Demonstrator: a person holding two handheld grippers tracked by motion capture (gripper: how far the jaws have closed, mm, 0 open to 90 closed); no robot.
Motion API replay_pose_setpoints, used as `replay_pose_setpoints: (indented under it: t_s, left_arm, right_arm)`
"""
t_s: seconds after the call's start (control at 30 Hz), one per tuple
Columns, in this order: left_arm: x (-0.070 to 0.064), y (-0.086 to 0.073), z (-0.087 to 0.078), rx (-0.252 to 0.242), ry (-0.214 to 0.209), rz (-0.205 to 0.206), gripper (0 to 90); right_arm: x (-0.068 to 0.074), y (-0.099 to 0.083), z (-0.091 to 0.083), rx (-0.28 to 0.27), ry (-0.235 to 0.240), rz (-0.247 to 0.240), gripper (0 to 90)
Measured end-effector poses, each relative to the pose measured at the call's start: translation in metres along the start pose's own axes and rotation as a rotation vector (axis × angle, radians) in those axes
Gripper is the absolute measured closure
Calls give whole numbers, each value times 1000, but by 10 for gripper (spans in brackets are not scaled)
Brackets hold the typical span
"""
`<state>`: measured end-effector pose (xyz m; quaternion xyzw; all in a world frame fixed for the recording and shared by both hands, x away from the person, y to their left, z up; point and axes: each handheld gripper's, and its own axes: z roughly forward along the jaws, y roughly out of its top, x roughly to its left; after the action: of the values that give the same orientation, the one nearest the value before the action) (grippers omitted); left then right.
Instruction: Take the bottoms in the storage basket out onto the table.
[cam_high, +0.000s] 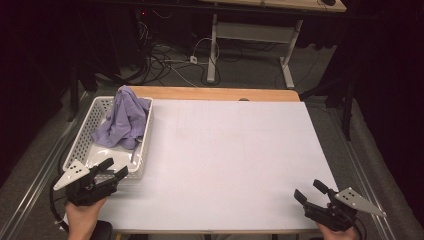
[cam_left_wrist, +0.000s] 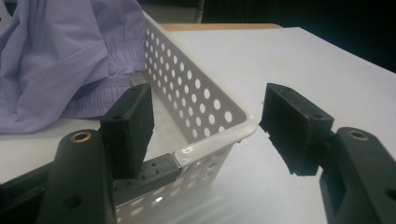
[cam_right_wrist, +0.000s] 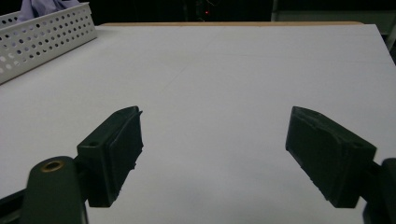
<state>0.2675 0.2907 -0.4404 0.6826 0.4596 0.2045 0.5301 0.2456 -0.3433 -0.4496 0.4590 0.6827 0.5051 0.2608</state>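
Barely begun: the purple garment (cam_high: 123, 120) lies heaped in the white basket (cam_high: 88, 131), beyond the left gripper (cam_high: 111, 169), fingers spread over its near corner; right gripper (cam_high: 311, 190) spread above bare counter (cam_high: 225, 160)

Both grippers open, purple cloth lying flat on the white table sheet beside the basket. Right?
Not quite. The purple cloth is inside the white basket, heaped and draped over its rim, as the high view shows. The left gripper and right gripper are open.

Purple cloth (cam_high: 123, 120) lying heaped in white basket (cam_high: 86, 134) at left of frame, left gripper (cam_high: 111, 169) hovering open-jawed at its near corner, right gripper (cam_high: 310, 192) resting lower right on white table (cam_high: 225, 160).
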Motion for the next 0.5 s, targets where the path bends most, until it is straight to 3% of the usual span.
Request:
replay_pose_setpoints:
  t_s: [0.5]
  left_arm:
    - [-2,0,1,-5,-7,7,337]
  right_arm:
    - [0,0,0,3,-4,4,193]
